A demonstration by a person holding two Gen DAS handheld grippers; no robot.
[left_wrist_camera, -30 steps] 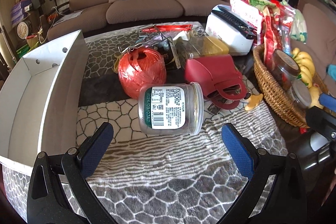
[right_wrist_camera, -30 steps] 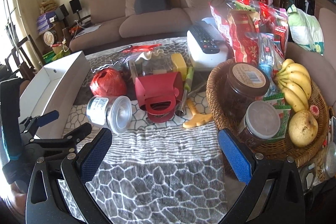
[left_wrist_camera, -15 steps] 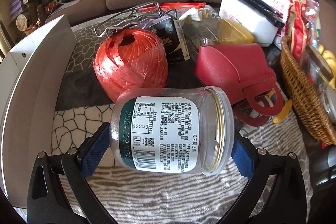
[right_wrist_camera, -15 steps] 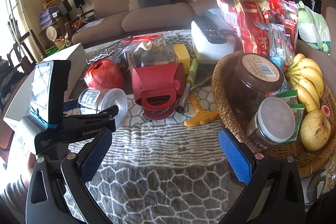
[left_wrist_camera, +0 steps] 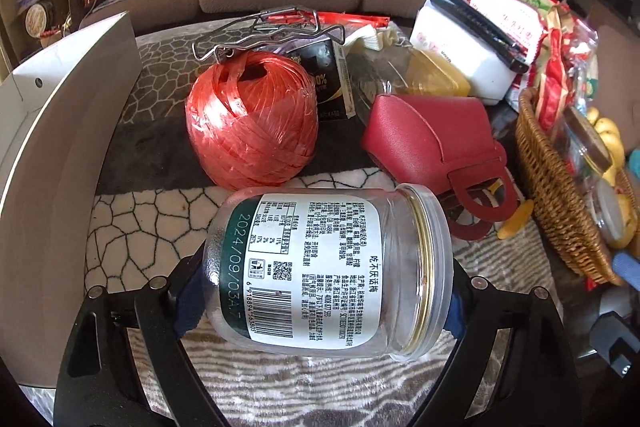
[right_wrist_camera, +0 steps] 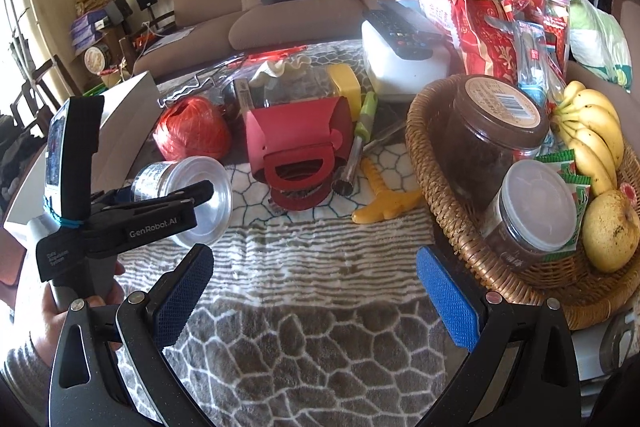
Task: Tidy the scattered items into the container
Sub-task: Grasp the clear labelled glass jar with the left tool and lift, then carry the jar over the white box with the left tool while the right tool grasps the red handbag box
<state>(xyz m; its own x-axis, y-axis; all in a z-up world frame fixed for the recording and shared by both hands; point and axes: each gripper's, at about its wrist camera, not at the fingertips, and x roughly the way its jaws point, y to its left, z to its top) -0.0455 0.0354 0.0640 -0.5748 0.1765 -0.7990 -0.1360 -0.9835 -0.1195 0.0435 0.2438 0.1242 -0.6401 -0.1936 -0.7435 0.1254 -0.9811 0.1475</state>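
Note:
A clear plastic jar (left_wrist_camera: pixel 320 267) with a white label lies on its side on the patterned rug. My left gripper (left_wrist_camera: pixel 320 303) straddles it lengthwise. Its jaws are closing, one blue pad (left_wrist_camera: pixel 190 303) against the base and the other at the lid end. In the right wrist view the left gripper (right_wrist_camera: pixel 164 187) holds the jar (right_wrist_camera: pixel 192 195) beside the white box (right_wrist_camera: pixel 124 107). My right gripper (right_wrist_camera: pixel 316 291) hovers open above bare rug, nothing between its fingers. The white box (left_wrist_camera: pixel 60 147) stands at the left.
Behind the jar lie an orange twine ball (left_wrist_camera: pixel 252 123), a red pouch (left_wrist_camera: pixel 432 135) and a wire rack. A yellow tool (right_wrist_camera: pixel 384 207) and a green-handled corer (right_wrist_camera: pixel 366 123) lie near a wicker basket (right_wrist_camera: pixel 440 211) of jars and fruit. A person's hand (right_wrist_camera: pixel 60 311) holds the left gripper.
The left gripper came down and forward over the jar, and its jaws narrowed until the pads sit at both ends. The right gripper sank a little and stayed open.

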